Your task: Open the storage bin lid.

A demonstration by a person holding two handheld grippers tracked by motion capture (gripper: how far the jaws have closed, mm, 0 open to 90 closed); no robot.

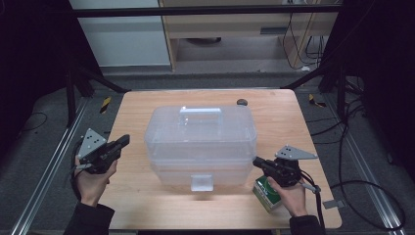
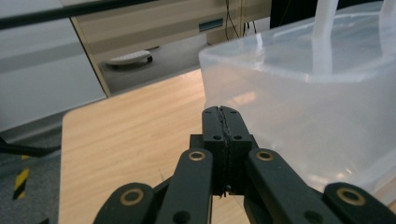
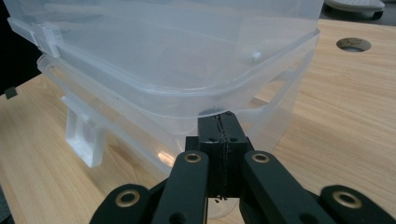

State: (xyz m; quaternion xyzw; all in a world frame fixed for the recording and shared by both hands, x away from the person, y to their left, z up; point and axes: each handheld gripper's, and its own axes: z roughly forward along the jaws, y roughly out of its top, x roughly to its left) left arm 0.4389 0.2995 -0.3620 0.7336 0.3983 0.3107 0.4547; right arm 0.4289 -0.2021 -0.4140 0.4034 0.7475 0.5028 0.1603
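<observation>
Both grippers, left (image 1: 125, 140) and right (image 1: 258, 162), have jaws fully closed on nothing, flanking the translucent lidded storage box (image 1: 200, 139) at centre frame on the wooden table (image 1: 132, 110). To do this well, I judge each closed tip should press evenly under the lid rim at opposite ends, so that I avoid tilting it.
</observation>
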